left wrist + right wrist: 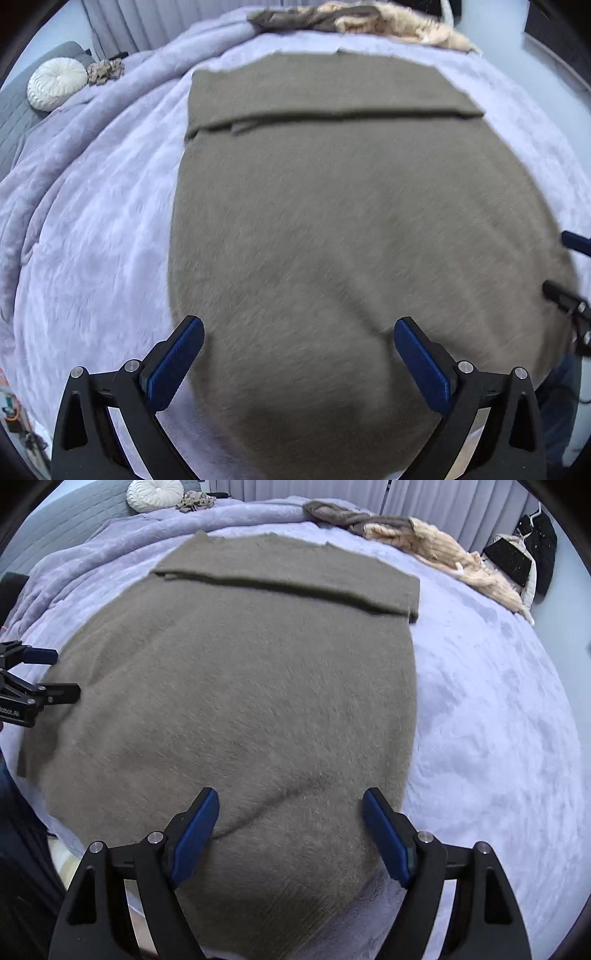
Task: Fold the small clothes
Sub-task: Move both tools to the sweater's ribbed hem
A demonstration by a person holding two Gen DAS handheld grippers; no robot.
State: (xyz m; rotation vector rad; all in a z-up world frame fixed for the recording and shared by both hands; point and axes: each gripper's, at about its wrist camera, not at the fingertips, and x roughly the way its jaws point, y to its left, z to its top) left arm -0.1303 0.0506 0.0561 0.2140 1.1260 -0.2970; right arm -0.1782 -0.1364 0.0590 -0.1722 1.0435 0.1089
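Note:
A grey-brown knit garment [351,221] lies spread flat on a lavender blanket [103,229], with a folded band across its far end [325,99]. My left gripper [299,332] hangs open over the garment's near left part, and nothing is between its blue pads [177,365]. My right gripper [290,801] stands open over the near right part of the same garment [240,683], beside a shallow crease [266,805]. The left gripper [55,675] also shows at the left edge of the right wrist view, and the right gripper [565,266] at the right edge of the left wrist view.
A heap of beige and grey clothes [424,535] lies at the blanket's far edge. A white round cushion [55,88] rests on a grey quilted surface at the far left. Dark garments on a hanger [532,550] sit at the far right. Bare blanket [498,720] stretches to the garment's right.

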